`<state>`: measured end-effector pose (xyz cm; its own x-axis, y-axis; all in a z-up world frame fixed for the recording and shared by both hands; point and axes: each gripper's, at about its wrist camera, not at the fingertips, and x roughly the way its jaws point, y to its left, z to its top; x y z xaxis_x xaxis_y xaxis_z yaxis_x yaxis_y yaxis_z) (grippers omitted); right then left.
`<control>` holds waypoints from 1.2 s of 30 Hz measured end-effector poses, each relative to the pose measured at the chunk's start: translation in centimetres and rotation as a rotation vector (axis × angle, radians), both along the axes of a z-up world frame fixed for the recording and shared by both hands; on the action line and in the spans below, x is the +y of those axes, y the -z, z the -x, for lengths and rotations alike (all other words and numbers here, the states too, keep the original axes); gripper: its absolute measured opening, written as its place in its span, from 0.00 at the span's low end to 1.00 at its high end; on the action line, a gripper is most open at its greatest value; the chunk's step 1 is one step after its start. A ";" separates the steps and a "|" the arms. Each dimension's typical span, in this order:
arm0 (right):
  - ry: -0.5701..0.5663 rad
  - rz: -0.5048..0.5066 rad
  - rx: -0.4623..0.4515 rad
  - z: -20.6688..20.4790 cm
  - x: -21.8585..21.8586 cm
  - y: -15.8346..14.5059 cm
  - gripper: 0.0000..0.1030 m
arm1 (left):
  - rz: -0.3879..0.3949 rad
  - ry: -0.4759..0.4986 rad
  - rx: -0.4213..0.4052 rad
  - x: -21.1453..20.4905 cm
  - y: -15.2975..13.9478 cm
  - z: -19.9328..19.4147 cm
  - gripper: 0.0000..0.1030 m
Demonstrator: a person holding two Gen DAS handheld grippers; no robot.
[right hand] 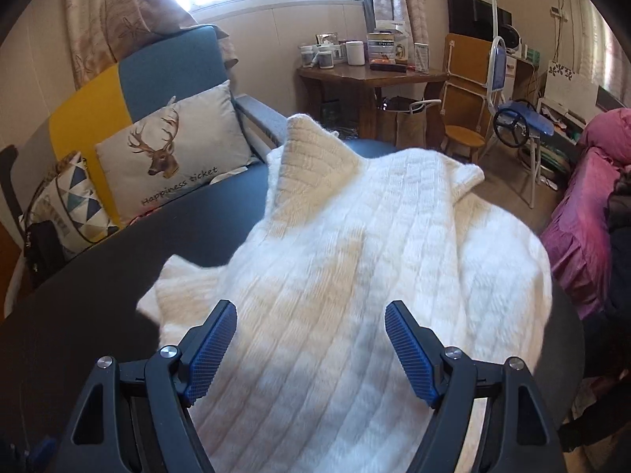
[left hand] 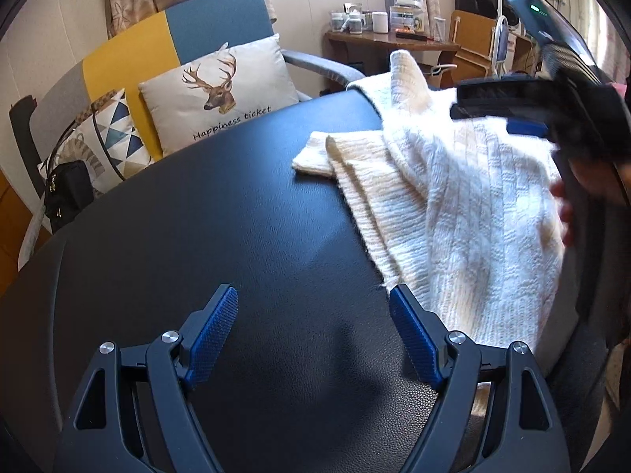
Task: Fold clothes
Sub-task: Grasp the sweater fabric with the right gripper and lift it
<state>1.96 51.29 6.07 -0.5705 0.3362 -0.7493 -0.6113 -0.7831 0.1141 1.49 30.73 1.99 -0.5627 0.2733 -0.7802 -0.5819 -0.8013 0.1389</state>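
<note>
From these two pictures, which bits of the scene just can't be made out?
- Left wrist view: the right gripper over the cream knitted sweater is motion-blurred; its jaws can't be read there.
- Left wrist view: the sweater's right side is cut off by the lens rim and that gripper.
- Right wrist view: the sweater's near hem is hidden under the right gripper's own fingers.
- Both views: jars on the brown wooden side table are too small to identify.

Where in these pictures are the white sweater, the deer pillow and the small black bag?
white sweater [right hand: 355,276]: right wrist view, on the ribbed middle of the knit.
deer pillow [left hand: 217,90]: left wrist view, on the printed deer head.
small black bag [left hand: 67,193]: left wrist view, on its front face.
</note>
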 end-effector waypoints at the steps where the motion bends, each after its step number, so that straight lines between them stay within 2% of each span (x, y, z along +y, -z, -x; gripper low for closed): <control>1: 0.003 -0.011 -0.014 0.6 0.3 0.3 0.77 | 0.003 0.002 -0.003 0.0 0.2 0.0 0.80; 4: 0.014 -0.032 -0.080 1.7 1.1 1.8 0.77 | 0.011 0.004 -0.010 -0.1 0.7 -0.1 0.80; 8: -0.008 0.008 -0.173 2.5 2.1 5.6 0.78 | 0.019 0.005 -0.041 -0.6 1.6 -0.1 0.80; 10: -0.037 -0.047 -0.145 2.2 1.6 6.3 0.81 | 0.027 0.001 -0.050 -1.0 2.1 -0.1 0.80; 13: -0.065 -0.070 -0.132 2.1 1.4 6.6 0.83 | 0.026 -0.014 -0.068 -1.7 2.6 0.0 0.80; 14: -0.069 -0.063 -0.130 2.2 1.4 6.6 0.81 | 0.024 -0.019 -0.072 -1.9 2.8 0.1 0.80; 17: -0.129 0.011 -0.076 2.2 1.7 6.6 0.53 | 0.010 -0.036 -0.090 -2.9 3.1 0.2 0.80; 18: -0.147 0.039 -0.052 2.1 1.7 6.5 0.39 | 0.009 -0.042 -0.091 -3.3 3.2 0.2 0.80; 20: -0.183 0.087 -0.008 1.9 1.6 6.4 0.25 | 0.007 -0.051 -0.092 -3.9 3.2 0.3 0.80; 22: -0.198 0.102 0.009 1.6 1.1 6.2 0.18 | 0.001 -0.065 -0.092 -4.8 3.1 0.4 0.80; 27: -0.298 0.123 0.017 1.8 -2.5 5.8 0.17 | -0.030 -0.109 -0.091 -7.5 2.8 0.6 0.80; 36: -0.589 -0.036 -0.054 4.5 -13.9 5.1 0.17 | -0.036 -0.236 -0.048 -12.5 2.0 2.5 0.80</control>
<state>-2.51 37.41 0.98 -0.6302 0.0002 -0.7764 -0.0768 -0.9951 0.0621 -0.97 18.24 0.02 -0.5771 0.1663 -0.7995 -0.3828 -0.9199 0.0850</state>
